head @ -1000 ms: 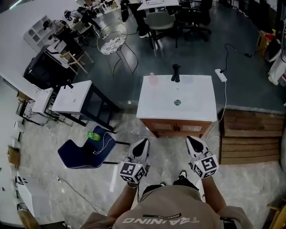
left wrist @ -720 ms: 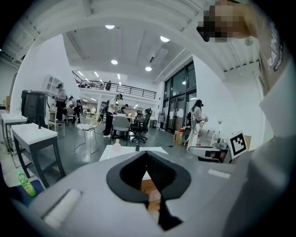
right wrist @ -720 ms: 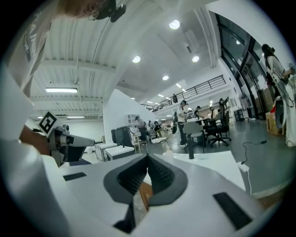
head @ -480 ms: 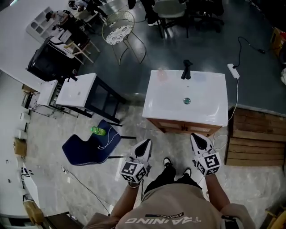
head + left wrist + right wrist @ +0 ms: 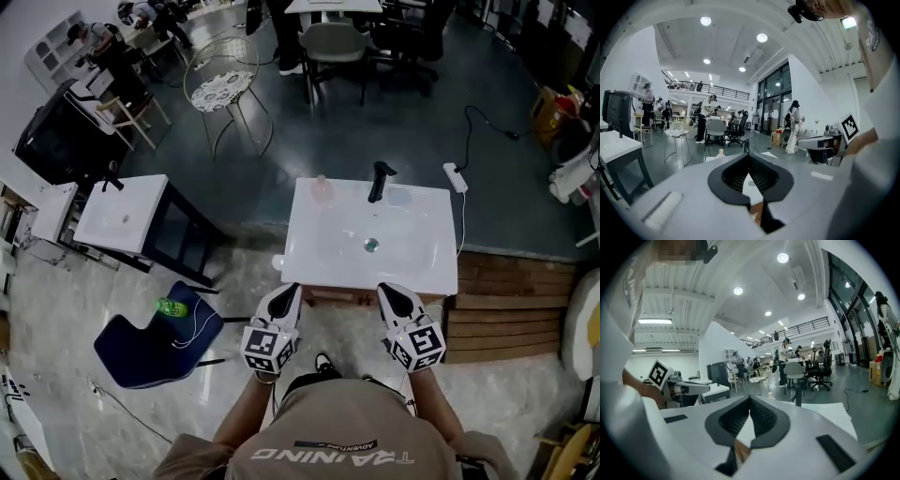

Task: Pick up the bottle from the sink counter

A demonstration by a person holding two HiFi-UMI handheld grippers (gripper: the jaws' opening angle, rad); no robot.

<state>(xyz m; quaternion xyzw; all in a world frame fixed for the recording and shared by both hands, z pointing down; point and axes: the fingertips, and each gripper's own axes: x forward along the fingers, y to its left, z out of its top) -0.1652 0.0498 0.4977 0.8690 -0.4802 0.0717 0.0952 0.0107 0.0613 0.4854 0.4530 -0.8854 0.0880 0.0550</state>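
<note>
they've stepped up to the near edge of the desk (image 5: 422, 272). left tongs (image 5: 287, 294) and right tongs (image 5: 391, 293) are closed, empty. bottle (image 5: 322, 188) at the far-left corner is reachable soon.

At frame centre, the white rectangular sink counter (image 5: 319, 255) lies open along its near edge. At its far edge, a black upright faucet (image 5: 378, 181) stands right of the small pale bottle (image 5: 322, 189), apart from it.

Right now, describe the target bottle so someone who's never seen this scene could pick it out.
Start at the white sink counter in the middle of the head view. The bottle stands at its far edge, just left of the black faucet. It is small, pale and pinkish, unlike the green bottle lying on the blue chair off to the left.
</note>
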